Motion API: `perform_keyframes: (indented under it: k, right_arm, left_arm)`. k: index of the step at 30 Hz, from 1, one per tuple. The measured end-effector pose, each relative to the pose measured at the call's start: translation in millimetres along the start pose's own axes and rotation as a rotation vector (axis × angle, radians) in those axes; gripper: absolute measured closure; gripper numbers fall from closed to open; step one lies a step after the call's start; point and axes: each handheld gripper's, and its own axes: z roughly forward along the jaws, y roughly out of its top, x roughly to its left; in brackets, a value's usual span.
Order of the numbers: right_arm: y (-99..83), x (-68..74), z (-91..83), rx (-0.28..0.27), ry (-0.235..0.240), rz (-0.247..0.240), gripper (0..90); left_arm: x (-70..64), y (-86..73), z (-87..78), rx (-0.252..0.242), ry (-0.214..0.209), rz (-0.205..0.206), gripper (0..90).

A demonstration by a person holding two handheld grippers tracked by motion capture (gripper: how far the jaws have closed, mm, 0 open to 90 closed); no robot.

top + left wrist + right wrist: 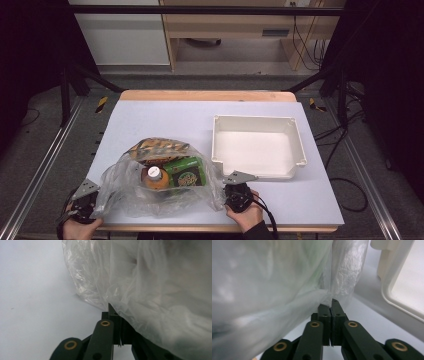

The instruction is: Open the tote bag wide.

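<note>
I observe the clear plastic bag (160,187) lying at the six o'clock edge of the tabletop (165,120), holding an orange bottle (157,177), a green packet (186,171) and a striped snack bag (156,149). My left hand-held gripper (110,308) pinches the bag's nine o'clock edge, its jaws closed on the film; my right hand-held gripper (331,303) clamps the three o'clock edge. The white tray (295,137) sits just beside it, toward two o'clock.

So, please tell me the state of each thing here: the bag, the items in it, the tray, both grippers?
plastic bag: lying on the table, pinched at both near corners
bottle: inside the bag, capped
green packet: inside the bag
white tray: empty
left gripper: jaws shut on bag
right gripper: jaws shut on bag
</note>
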Motion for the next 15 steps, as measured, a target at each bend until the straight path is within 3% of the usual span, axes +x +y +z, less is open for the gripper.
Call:
perform_keyframes:
  k: [3, 6, 8, 11, 13, 14, 15]
  right_arm:
    - [-1.4, -0.3, 2.7, 0.004, -0.008, -0.001, 84.9]
    - [-0.8, -1.0, -0.1, -0.016, 0.003, -0.001, 80.0]
    - [0.0, -1.8, -3.8, -0.033, 0.004, -0.007, 74.0]
    - [1.1, -1.7, -14.8, -0.066, 0.016, -0.013, 66.4]
    - [1.8, -0.8, -25.1, -0.102, 0.025, -0.02, 60.8]
    - [1.8, -0.8, -25.1, -0.102, 0.025, -0.02, 60.8]
    - [2.3, 1.0, -34.5, -0.143, 0.018, -0.027, 52.8]
  left_arm:
    - [0.0, 0.3, -1.4, -0.023, 0.001, 0.003, 80.3]
    - [-0.9, 1.0, -5.7, -0.079, 0.012, 0.004, 64.1]
    - [-2.2, 1.7, -10.7, -0.121, 0.015, 0.007, 48.5]
    - [-7.9, -0.2, -18.8, -0.177, 0.024, 0.025, 29.2]
    - [-12.0, -2.8, -26.6, -0.222, 0.032, 0.03, 22.8]
    - [-12.0, -2.8, -26.6, -0.222, 0.032, 0.03, 20.8]
    - [-14.1, -3.8, -32.6, -0.255, 0.035, 0.026, 18.5]
